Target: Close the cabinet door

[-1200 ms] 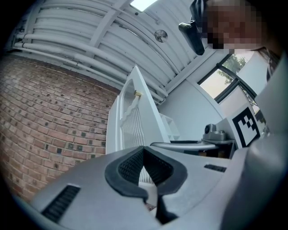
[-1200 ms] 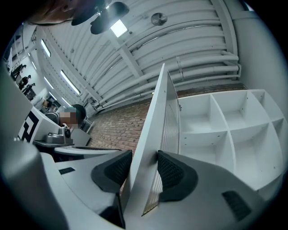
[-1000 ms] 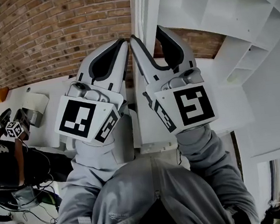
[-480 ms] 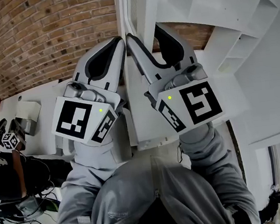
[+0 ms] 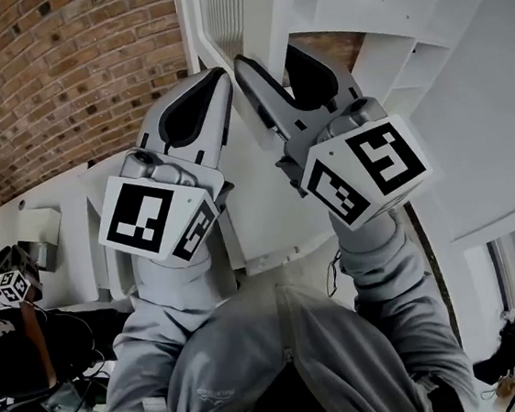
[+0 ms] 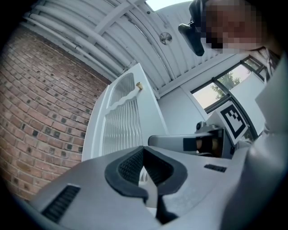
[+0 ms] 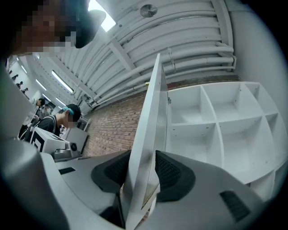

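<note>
Right claw [image 7: 142,173] is pinching the cabinet door [image 7: 152,112] by its edge, left claw [image 6: 145,166] closed up, empty. Door looks stiff and fairly light, so an edge grip should swing it.

Right gripper [image 5: 266,57]: one jaw on either side of the white cabinet door [image 5: 220,11] edge, apparently clamped, though contact is unclear at this angle. Left gripper [image 5: 221,73]: just beside it, jaws together. Shelving [image 5: 401,9] at right, brick wall [image 5: 58,75] at left.

A white flat-topped table [image 5: 82,202] is standing against the red brick wall [image 5: 58,75]; a small pale boxy device [image 5: 41,251] is sitting on it.
</note>
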Motion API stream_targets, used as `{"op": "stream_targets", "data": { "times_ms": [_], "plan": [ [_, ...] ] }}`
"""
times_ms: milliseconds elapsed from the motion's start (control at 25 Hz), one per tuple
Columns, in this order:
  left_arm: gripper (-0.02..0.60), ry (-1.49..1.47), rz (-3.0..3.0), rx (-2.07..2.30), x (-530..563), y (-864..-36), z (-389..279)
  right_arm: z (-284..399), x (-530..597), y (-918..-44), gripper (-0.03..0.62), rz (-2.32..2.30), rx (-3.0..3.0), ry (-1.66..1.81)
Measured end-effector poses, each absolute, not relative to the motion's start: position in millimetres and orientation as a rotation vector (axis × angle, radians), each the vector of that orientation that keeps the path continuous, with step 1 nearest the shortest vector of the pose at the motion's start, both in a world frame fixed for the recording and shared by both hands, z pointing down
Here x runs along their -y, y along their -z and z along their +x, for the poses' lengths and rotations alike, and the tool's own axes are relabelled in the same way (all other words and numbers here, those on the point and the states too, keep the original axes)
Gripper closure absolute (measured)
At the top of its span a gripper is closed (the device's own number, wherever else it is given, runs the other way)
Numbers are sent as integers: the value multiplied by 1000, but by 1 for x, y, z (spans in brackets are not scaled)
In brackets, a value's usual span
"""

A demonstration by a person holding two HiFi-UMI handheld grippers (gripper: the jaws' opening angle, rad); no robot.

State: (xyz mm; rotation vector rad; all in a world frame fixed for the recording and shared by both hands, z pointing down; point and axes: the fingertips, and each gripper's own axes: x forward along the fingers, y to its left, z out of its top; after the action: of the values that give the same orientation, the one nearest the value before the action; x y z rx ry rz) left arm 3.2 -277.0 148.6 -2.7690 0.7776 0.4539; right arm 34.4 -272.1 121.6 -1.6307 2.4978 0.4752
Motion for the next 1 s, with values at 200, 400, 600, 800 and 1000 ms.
{"op": "stream_targets", "data": {
  "times_ms": [200, 400, 600, 800, 1000],
  "plan": [
    [578, -456, -2794, -719, 274, -151, 17, 47, 272, -124, 453, -1676, -2520, -450],
    [578, -449, -2817, -679, 275, -155, 28, 67, 278, -125, 476, -1719, -2513, -424],
    [578, -434, -2839, -633, 272, -159, 40, 82, 281, -127, 479, -1717, -2586, -381],
    [578, -424, -2849, -603, 268, -162, 45, 91, 282, -129, 485, -1719, -2610, -351],
    [578, -402, -2866, -557, 264, -167, 56, 102, 286, -128, 487, -1740, -2648, -326]
  ]
}}
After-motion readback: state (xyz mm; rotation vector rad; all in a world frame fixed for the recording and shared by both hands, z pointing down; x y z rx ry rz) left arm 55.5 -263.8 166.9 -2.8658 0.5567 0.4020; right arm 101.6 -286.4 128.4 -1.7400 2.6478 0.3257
